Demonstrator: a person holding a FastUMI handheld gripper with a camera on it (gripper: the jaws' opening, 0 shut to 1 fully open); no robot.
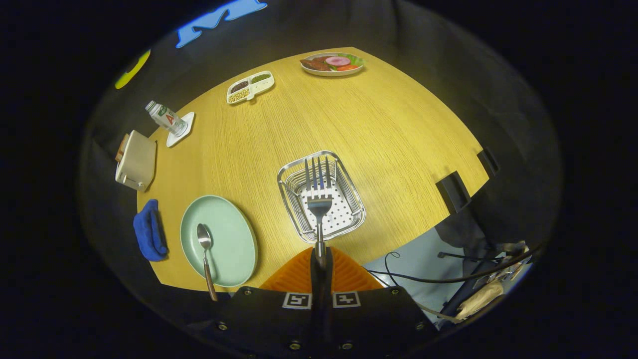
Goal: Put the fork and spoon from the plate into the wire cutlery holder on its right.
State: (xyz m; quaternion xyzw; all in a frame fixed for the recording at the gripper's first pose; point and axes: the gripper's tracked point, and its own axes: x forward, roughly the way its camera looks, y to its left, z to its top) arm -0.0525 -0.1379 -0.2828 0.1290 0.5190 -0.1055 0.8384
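Note:
My gripper [319, 255] is shut on the fork [319, 192], both orange fingers [294, 273] pressed on its handle. The fork points away from me, its tines hanging over the wire cutlery holder [352, 183], a square steel basket with a perforated floor that stands on the wooden table just ahead of the fingers. Left of the holder lies the pale green plate [230, 234]. The spoon [205, 251] rests on the plate, bowl away from me, its handle reaching over the plate's near rim.
A blue cloth [149, 231] lies left of the plate, a beige box [135, 160] beyond it. Farther off stand a small bottle on a white coaster [167, 118], a divided snack tray [250, 86] and a plate of food [332, 64]. Cables [423, 276] run below the table's right edge.

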